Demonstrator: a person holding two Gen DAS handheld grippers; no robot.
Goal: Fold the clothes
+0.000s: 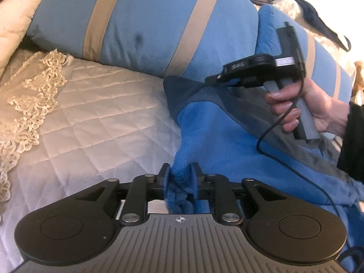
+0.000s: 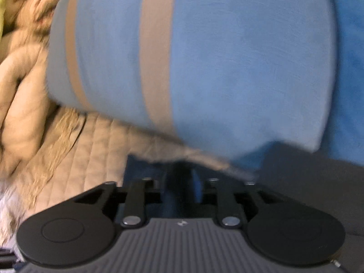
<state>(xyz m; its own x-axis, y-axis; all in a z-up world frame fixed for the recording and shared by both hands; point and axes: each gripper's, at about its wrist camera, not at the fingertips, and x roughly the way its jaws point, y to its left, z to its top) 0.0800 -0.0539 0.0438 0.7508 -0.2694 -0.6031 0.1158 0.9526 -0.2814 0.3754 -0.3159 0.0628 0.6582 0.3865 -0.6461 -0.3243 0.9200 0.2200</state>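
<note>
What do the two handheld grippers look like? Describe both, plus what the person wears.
The left gripper has black fingers on black linkage arms with silver pivot pins, two round black discs, and a ribbed grey plate bearing a crosshair mark. The right gripper has a black body, a white label, a grey handle and a trailing black cable. A dark sleeve covers the wrist.

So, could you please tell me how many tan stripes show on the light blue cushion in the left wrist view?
2: one stripe toward its left end, another stripe nearer its right end.

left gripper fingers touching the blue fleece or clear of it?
Touching. The left wrist view shows the blue fleece bunched between the left gripper's fingers, with fabric against both inner faces and no gap visible.
</note>
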